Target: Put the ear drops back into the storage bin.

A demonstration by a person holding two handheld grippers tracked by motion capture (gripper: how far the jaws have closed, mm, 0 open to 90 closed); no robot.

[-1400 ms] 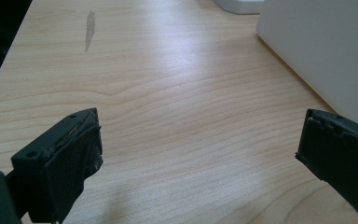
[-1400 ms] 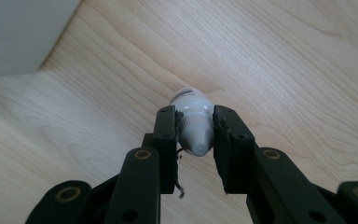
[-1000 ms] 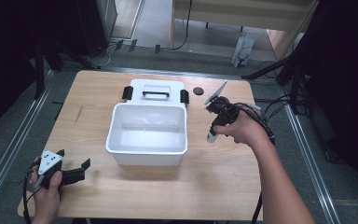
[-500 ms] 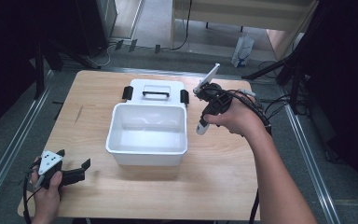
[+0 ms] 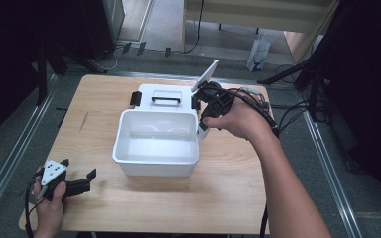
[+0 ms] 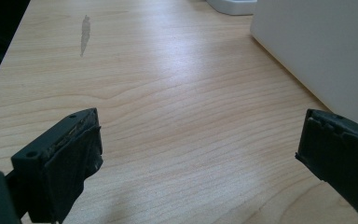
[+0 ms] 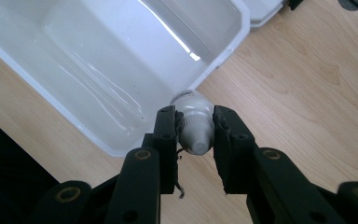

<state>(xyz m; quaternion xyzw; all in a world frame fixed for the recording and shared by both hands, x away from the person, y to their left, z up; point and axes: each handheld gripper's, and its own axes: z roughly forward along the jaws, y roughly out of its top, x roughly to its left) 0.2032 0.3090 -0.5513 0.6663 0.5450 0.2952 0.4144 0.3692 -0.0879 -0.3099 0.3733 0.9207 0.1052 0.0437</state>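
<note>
While clamped at its neck, the item reads as follows.
Bottle: small white bottle (image 7: 193, 122), held over the right rim of the white bin (image 5: 156, 144).
Right gripper (image 7: 195, 135): clenched on the bottle.
Left gripper (image 6: 205, 154): jaws spread wide, resting low on the tabletop (image 6: 168, 93).
Lid (image 5: 161, 95): behind the bin.

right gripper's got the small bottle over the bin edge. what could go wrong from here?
1. The right gripper pinches the white bottle near its narrow cap end, so it may pivot or slip.
2. The bottle hangs over the white bin's rim; released here, it could hit the rim and land on the table.
3. The left gripper rests open, apart from the bin, so nothing steadies it.
</note>
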